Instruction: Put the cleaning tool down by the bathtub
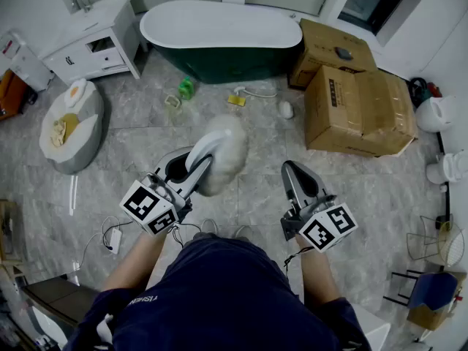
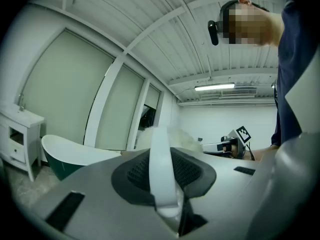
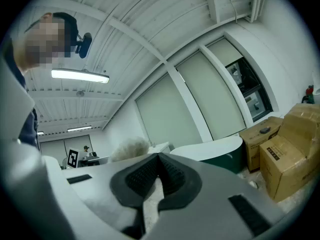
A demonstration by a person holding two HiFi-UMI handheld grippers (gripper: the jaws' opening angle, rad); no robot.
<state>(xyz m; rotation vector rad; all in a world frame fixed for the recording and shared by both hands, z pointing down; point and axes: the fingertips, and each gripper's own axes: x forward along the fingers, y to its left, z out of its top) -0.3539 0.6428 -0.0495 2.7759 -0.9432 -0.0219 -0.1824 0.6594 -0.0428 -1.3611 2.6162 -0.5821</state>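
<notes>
My left gripper (image 1: 189, 172) is shut on the white handle (image 1: 199, 163) of the cleaning tool, a fluffy off-white duster (image 1: 223, 152) held level above the grey tiled floor. In the left gripper view the handle (image 2: 161, 169) runs up between the dark pads, with the fluff (image 2: 182, 136) beyond them. The white bathtub (image 1: 219, 31), dark green on the outside, stands at the far wall, well ahead of the duster. It also shows in the left gripper view (image 2: 65, 154). My right gripper (image 1: 291, 168) is to the right of the duster, shut, with nothing in it (image 3: 159, 159).
Two cardboard boxes (image 1: 358, 108) stand right of the tub and a white cabinet (image 1: 91, 39) left of it. A white oval fixture (image 1: 69, 126) lies on the floor at left. A green bottle (image 1: 187, 88) and small items lie in front of the tub. A cable with an adapter (image 1: 113, 240) lies near my feet.
</notes>
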